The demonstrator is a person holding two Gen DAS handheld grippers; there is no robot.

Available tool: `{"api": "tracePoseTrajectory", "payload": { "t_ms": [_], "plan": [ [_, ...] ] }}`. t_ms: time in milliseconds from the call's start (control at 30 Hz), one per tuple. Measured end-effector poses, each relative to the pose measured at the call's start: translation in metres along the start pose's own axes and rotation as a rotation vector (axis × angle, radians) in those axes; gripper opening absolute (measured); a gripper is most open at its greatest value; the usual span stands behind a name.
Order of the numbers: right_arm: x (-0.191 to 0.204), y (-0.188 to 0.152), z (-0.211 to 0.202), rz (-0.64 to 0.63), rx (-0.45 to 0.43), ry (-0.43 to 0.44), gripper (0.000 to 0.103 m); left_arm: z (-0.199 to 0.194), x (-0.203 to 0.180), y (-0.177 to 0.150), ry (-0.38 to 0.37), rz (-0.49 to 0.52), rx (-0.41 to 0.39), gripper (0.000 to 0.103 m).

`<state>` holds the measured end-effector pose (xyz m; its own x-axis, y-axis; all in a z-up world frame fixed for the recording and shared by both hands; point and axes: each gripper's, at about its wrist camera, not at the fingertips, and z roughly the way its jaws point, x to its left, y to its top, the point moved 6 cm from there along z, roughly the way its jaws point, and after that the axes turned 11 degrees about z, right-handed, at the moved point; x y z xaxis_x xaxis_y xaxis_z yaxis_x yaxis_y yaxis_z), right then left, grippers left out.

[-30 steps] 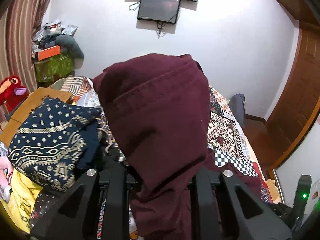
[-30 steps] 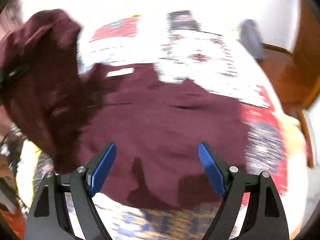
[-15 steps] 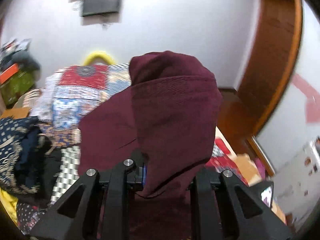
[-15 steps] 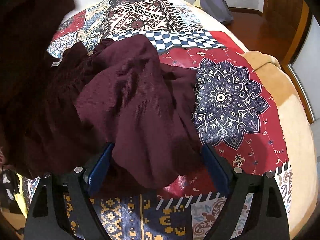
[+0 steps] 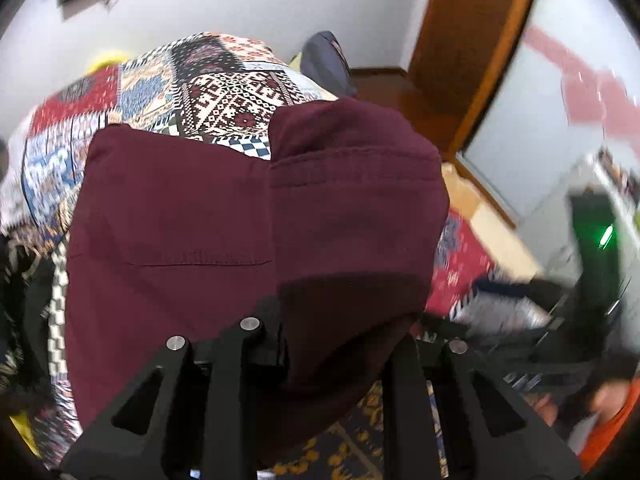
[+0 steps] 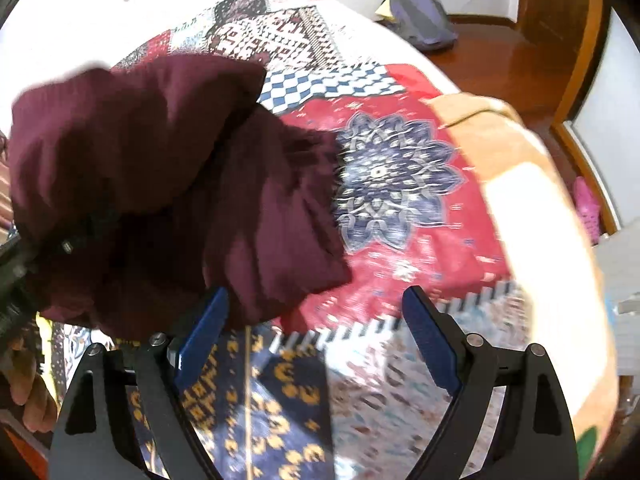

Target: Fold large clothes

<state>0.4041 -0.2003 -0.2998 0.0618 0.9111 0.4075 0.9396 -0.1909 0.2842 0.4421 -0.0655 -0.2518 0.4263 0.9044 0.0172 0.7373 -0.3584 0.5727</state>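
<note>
Nearest us the left claw [image 5: 340, 344] has just been easing apart, yet we see it clenched on the maroon garment [image 5: 248, 216], a soft ribbed cloth with stitched seams draped over it. Our right claw [image 6: 316, 336] stands released beside the cloth's hanging fold. Beyond the garment lies the patchwork bedspread [image 6: 400, 168], bare toward its far rounded edge

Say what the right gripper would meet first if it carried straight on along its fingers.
Probably the patchwork bedspread: the right gripper stands open with nothing between its fingers. The maroon garment hangs just left of that line and might brush the left finger; depth is unclear.
</note>
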Motion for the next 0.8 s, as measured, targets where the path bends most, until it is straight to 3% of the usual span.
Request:
{"api": "tracePoseTrajectory", "payload": {
  "t_ms": [133,167,267,367,433,500,600,700,800],
  "plan": [
    [-0.011,-0.007,-0.026,-0.002,-0.032,-0.01,0.087,-0.012,-0.004,-0.006,0.005,0.025,0.017,0.034],
    [-0.013,-0.007,-0.033,0.0,-0.043,-0.011,0.087,-0.015,-0.005,-0.007,-0.009,0.021,0.016,0.043],
    [-0.015,-0.007,-0.05,0.002,-0.071,-0.007,0.087,-0.03,-0.009,-0.005,-0.125,-0.033,0.013,0.062],
    [-0.012,-0.003,-0.062,0.003,-0.098,0.003,0.087,-0.049,-0.008,-0.002,-0.199,-0.077,-0.011,0.062],
    [-0.005,0.001,-0.067,0.004,-0.11,0.018,0.087,-0.068,0.003,0.001,-0.199,-0.105,-0.046,0.062],
    [0.003,0.005,-0.071,-0.004,-0.122,0.038,0.087,-0.086,0.017,0.001,-0.165,-0.117,-0.083,0.062],
    [0.024,0.011,-0.075,-0.04,-0.144,0.065,0.087,-0.11,0.053,-0.004,-0.049,-0.133,-0.124,0.063],
    [0.048,0.019,-0.078,-0.092,-0.175,0.092,0.087,-0.11,0.091,-0.016,0.089,-0.142,-0.094,0.063],
    [0.078,0.029,-0.08,-0.147,-0.198,0.116,0.087,-0.096,0.118,-0.035,0.134,-0.169,-0.033,0.063]
  ]
}}
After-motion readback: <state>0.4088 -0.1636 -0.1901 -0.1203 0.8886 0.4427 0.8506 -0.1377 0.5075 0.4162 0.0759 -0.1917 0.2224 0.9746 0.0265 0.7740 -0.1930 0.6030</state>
